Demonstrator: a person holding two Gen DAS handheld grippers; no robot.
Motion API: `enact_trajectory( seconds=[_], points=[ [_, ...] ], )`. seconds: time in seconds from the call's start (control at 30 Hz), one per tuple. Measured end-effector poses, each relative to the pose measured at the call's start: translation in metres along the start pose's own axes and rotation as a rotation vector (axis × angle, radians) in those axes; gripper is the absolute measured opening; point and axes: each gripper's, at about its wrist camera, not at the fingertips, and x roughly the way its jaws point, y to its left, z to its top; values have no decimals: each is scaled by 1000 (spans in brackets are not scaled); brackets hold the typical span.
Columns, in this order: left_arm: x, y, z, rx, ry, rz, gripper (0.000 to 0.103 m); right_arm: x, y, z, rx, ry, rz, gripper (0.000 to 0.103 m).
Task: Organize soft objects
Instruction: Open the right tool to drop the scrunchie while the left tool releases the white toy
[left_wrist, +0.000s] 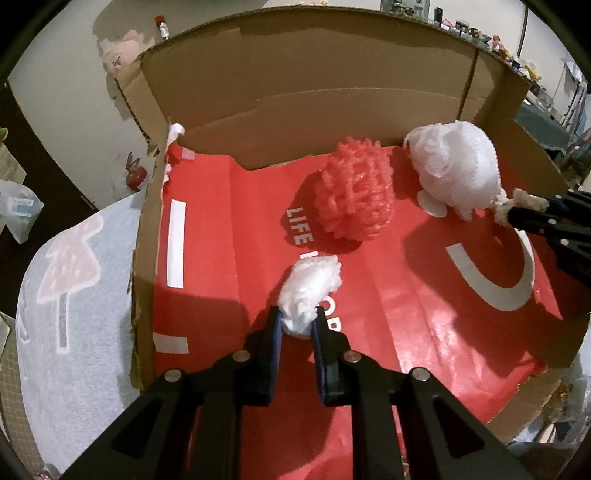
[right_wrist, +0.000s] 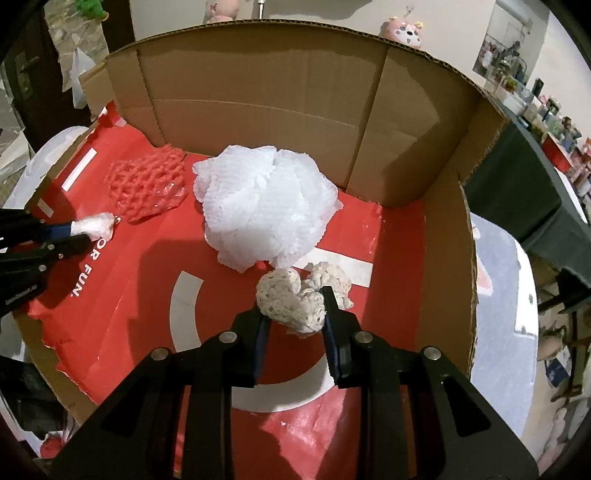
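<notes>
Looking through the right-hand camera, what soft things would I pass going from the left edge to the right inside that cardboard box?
Small white plastic wad held by the left gripper → red foam net → big white mesh puff → cream crocheted piece pinched in the right gripper.

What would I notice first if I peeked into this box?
The bright red bag lining the bottom of the cardboard box. On it, near the back wall, a big white puff sits beside a red mesh ball. In front, the left gripper pinches a small white wad, and the right gripper pinches a cream knitted piece.
</notes>
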Motion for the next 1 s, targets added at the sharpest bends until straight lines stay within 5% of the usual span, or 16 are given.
enact_trajectory(
  seconds=[0.4,0.47,0.53,0.8,1.0],
  points=[
    [10,-12,-2,19,-4,4,24,1,0,-2,0,20,-17,29],
    [7,-12,-2,15,-7,-4,30,2,1,-4,-11,26,-26,35],
    [4,-13,-3,16,-15,-8,36,3,2,-7,-15,26,-26,52],
    [-28,-15,-7,11,-95,-40,63,-17,11,-8,-30,-34,-21,63],
    [-79,-19,-23,-12,-231,-73,79,-50,5,-16,20,-100,1,72]
  ],
)
